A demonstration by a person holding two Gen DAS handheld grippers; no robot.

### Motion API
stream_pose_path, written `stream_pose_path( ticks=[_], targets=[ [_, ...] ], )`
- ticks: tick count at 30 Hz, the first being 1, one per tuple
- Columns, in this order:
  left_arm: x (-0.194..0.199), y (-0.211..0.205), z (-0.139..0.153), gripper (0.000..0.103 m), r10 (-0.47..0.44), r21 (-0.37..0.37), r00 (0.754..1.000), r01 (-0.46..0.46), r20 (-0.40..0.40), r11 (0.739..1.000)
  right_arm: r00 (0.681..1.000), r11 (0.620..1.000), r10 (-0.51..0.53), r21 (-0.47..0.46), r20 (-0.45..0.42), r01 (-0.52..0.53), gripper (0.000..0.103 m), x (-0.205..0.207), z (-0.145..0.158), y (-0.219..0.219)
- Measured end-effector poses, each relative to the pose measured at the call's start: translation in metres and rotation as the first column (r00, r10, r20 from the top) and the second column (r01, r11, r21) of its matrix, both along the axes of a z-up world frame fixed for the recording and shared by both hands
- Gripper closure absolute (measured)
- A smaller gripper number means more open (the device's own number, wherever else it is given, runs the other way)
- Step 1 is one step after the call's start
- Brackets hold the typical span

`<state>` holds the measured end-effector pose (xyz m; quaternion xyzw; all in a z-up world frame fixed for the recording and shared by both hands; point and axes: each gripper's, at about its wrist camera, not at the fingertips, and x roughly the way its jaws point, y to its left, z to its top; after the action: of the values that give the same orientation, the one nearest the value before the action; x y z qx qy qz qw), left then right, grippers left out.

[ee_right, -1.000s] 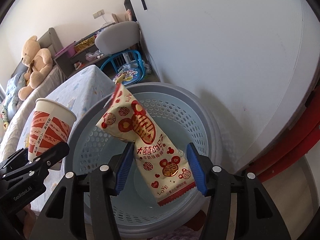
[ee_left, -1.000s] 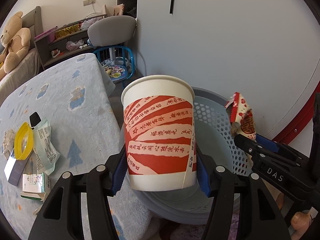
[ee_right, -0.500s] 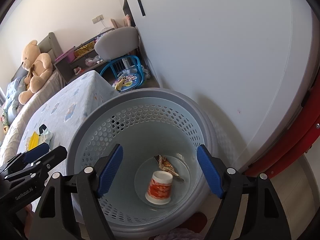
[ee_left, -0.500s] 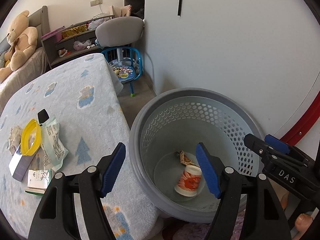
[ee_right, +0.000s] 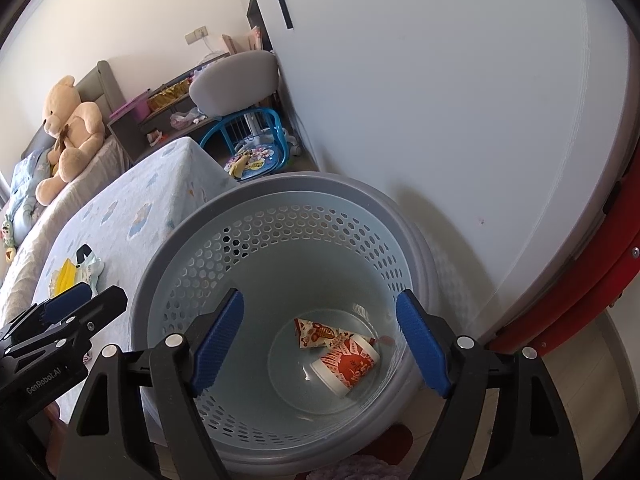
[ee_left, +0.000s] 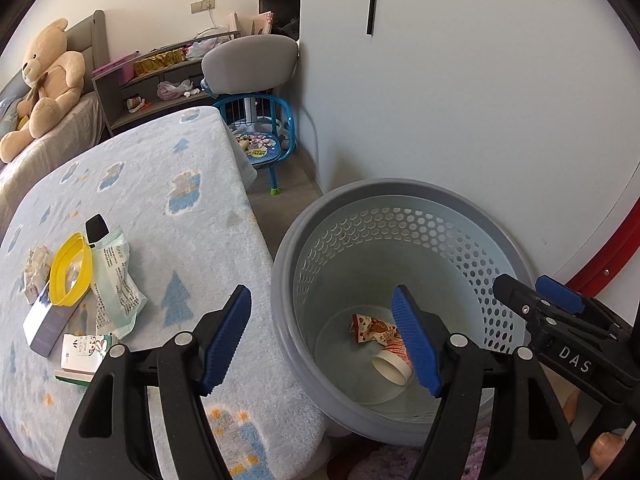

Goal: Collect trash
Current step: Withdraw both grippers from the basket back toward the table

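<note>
Perforated grey basket point(ee_right: 280, 216) holds paper cup point(ee_right: 346, 364) and wrapper point(ee_right: 316, 334); both tongs gape wide, empty

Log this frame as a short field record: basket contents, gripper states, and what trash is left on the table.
basket: grey, perforated wall, on the floor beside the table
in basket: paper cup on its side; snack wrapper touching it
left gripper: jaws open, empty
right gripper: jaws open, empty, above the basket
left on table: yellow lid, green-white packet, small cartons
</note>
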<state>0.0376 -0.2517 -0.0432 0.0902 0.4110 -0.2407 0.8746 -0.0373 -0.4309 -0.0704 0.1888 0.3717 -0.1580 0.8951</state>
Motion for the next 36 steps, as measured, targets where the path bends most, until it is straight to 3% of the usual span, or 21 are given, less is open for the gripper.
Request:
stream_pose_path(
  ticks=[15,20,27,31,36],
  targets=[
    [-0.003,0.022,0.006,0.033,0.045,-0.018,0.999,-0.045,-0.002,0.999,1.000,0.999,0.016,-0.030,-0.004,-0.016,0.016,0.002,0.001,0.012],
    [-0.008,0.041,0.011,0.028,0.067,-0.031,0.998,-0.066,0.009,0.997,0.999,0.998,0.037,-0.054,-0.003,-0.037,0.014,0.001,0.001,0.024],
    [-0.011,0.081,0.017,0.027,0.118,-0.041,0.993,-0.117,0.017,0.992,0.997,0.992,0.075,-0.100,0.010,-0.074,0.013,-0.002,0.007,0.050],
    [-0.011,0.113,0.019,0.026,0.162,-0.033,0.987,-0.161,0.024,0.986,0.995,0.995,0.094,-0.046,0.046,-0.092,0.011,-0.006,0.011,0.063],
    [-0.006,0.161,0.025,0.026,0.235,-0.022,0.971,-0.234,0.045,0.972,0.988,0.990,0.138,-0.043,0.068,-0.136,0.009,-0.006,0.022,0.095]
  ],
)
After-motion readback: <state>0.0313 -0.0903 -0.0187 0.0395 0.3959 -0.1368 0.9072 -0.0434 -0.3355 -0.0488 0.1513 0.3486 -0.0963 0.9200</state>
